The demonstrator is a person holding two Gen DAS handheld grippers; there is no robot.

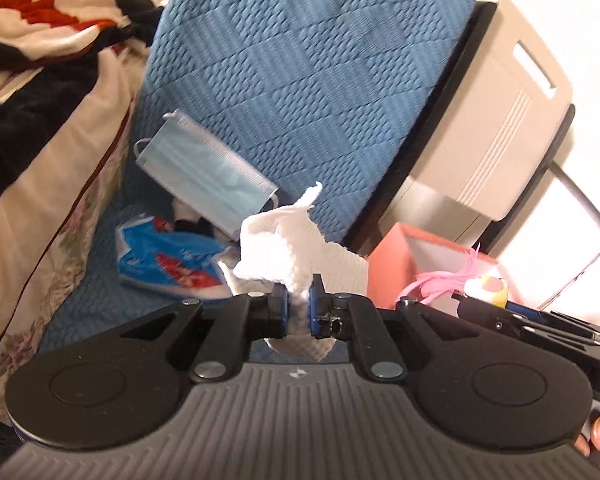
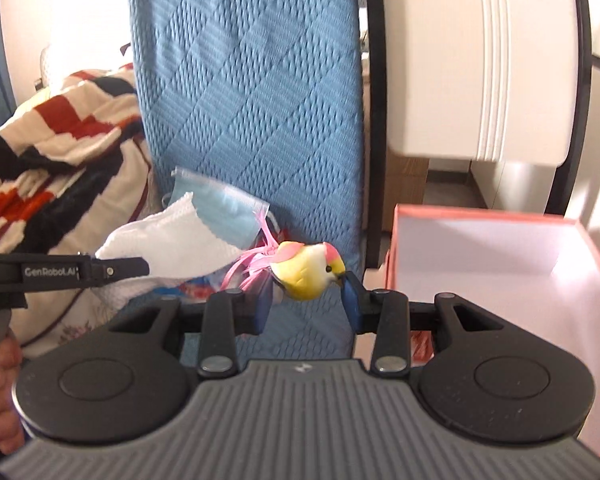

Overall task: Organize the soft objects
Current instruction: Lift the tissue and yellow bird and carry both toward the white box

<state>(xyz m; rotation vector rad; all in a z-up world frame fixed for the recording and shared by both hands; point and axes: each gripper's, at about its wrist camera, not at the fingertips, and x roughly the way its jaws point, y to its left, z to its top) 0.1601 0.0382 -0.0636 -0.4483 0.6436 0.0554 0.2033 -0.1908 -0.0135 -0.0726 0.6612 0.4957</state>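
L gripper (image 1: 299, 307) is nearly shut, pads pinching a crumpled white cloth (image 1: 278, 248) held up over the blue quilted mattress (image 1: 300, 72). R gripper (image 2: 307, 300) is part open, blue pads clamped on a small yellow toy bird (image 2: 306, 270) (pink feather tail), just left of the open pink box (image 2: 500, 240). A blue face mask (image 1: 204, 170) & a blue-red packet (image 1: 168, 260) lie on the mattress beside the striped blanket (image 1: 40, 20).
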